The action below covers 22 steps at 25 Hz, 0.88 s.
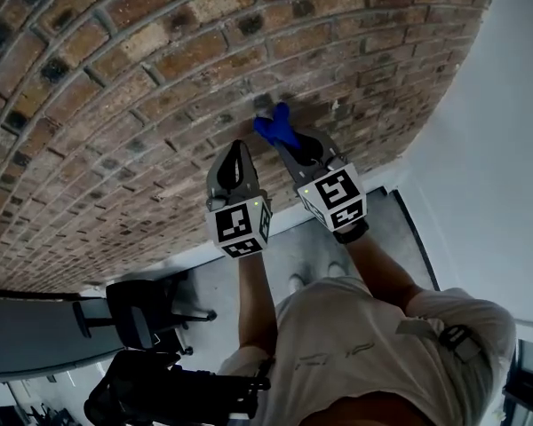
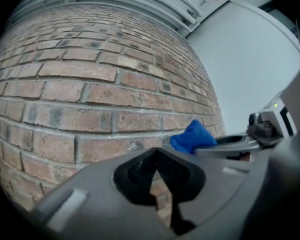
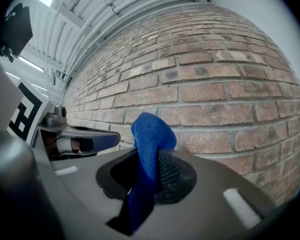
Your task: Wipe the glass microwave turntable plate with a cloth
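So far, the wiping has not started, as much as these views can show. The glass turntable plate is in none of them, so I cannot tell you where it stands. You hold both tools up toward a brick wall (image 1: 115,96), and no counter is visible either. Only the cloth is ready, so I judge the whole wiping is left to do.

Your left tongs (image 2: 158,156) are closed together, with only a thin dark slit between them and nothing inside. They touch nothing, and the wall is behind them.

Just beside them, your right tongs (image 3: 151,160) are closed on a blue cloth (image 3: 150,133). The cloth is pinched in a fold, one bunch stands up above the tips and the rest hangs down through them. It seems to me the cloth does not touch the wall.
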### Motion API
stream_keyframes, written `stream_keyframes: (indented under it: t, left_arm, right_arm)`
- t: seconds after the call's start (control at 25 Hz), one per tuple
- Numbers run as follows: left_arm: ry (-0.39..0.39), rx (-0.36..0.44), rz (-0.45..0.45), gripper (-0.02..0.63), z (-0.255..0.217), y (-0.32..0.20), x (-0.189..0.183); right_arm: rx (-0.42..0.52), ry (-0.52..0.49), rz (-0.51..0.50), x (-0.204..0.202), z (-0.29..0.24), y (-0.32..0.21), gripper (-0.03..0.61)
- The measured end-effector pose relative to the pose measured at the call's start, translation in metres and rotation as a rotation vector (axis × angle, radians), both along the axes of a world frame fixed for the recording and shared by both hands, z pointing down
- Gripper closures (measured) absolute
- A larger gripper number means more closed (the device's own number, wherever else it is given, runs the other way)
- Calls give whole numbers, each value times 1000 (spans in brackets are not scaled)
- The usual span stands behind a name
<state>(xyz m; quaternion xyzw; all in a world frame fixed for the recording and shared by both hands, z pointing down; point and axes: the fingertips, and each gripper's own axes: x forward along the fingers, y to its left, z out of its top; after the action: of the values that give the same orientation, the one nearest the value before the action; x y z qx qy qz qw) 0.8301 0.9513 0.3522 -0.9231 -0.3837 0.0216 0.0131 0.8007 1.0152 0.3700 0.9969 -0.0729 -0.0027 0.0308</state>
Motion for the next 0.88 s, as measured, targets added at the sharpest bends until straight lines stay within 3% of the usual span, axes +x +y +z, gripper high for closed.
stream_keyframes:
  t: [0.16, 0.28, 0.52, 0.68, 0.88]
  left_arm:
    - [9, -11, -100, 612, -4, -41, 6]
    - [25, -5, -190, 612, -10, -84, 10]
    - [69, 40, -562, 612, -16, -251, -1]
    - [49, 36, -904, 612, -19, -381, -62]
    - [45, 55, -1320, 612, -16, -510, -195]
  right_arm:
    - [7, 1, -103, 11, -2, -38, 517]
    - [29, 47, -237, 21, -14, -84, 517]
    - [72, 67, -608, 31, -22, -247, 517]
    - [78, 53, -959, -8, -15, -385, 517]
    - [99, 41, -1364, -112, -21, -534, 517]
